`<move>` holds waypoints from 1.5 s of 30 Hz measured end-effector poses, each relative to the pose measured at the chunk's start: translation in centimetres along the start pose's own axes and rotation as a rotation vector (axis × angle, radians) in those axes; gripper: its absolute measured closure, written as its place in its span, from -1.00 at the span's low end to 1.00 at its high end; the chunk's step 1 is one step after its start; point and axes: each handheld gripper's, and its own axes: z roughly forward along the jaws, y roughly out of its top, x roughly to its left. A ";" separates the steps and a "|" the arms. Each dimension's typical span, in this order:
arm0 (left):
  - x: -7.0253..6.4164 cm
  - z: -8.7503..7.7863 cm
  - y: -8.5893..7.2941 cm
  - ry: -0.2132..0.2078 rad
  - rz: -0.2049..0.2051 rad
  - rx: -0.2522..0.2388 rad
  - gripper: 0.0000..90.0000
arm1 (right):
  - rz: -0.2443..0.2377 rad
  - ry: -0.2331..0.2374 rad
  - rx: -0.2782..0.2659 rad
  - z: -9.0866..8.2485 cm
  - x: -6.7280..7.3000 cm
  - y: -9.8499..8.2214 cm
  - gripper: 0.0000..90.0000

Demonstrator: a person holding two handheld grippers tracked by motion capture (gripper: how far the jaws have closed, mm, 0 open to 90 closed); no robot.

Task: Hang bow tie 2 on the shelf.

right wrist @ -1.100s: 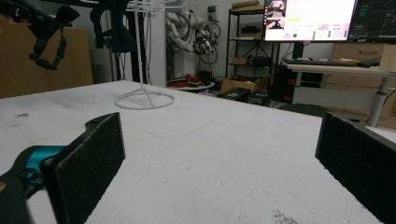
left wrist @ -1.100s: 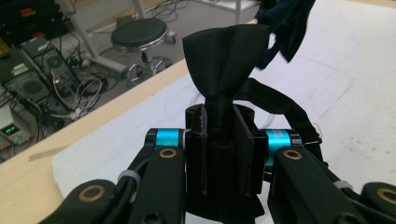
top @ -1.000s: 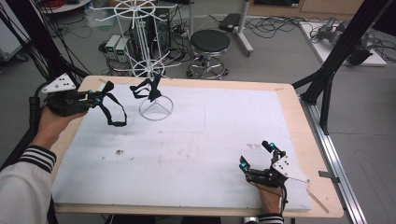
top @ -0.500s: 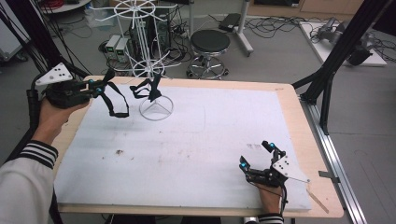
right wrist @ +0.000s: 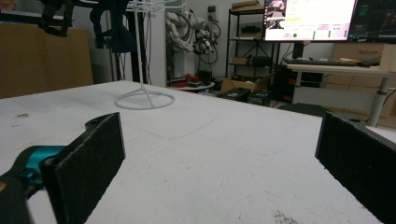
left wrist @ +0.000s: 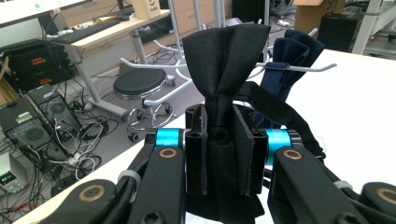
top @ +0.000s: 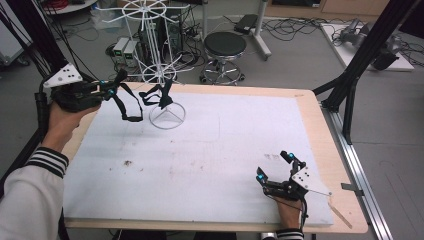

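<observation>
Clearly the black bow tie [left wrist: 223,93] is a light, limp thing of soft cloth: pinched at its knot between the jaws of the left tool [left wrist: 219,154], its wings fan out above and its strap [top: 126,106] droops in a loose loop below. The knot is the best place to take it, since that is the only firm, bunched part; the wings would fold and the strap would slide. It looks neither fragile nor slippery, though the dangling strap could well snag on a hook.

It hangs in the air off the far left corner of the desk [top: 320,130], just beside the white wire rack [top: 159,75], whose ring base stands on the desk near the far edge. A dark blue bow tie [left wrist: 292,56] already hangs on one of the rack's hooks.

The right tool [top: 280,175] rests near the desk's near right corner, jaws wide apart and holding nothing.

A white, slightly soiled sheet [top: 210,150] covers the desk. Beyond it stand a black stool [top: 225,47], cables and electronics on a grey floor.
</observation>
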 end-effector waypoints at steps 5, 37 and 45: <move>-0.2 0.6 0.1 0.001 -0.006 -0.007 0.68 | 0.000 0.001 -0.001 0.0 0.0 0.0 -0.99; -0.9 4.1 -2.2 0.065 -0.065 0.011 0.68 | 0.002 0.001 -0.003 0.0 0.0 0.0 -0.99; -1.4 5.1 -2.5 0.097 -0.066 0.012 0.68 | 0.003 0.004 -0.002 0.0 0.0 0.0 -0.99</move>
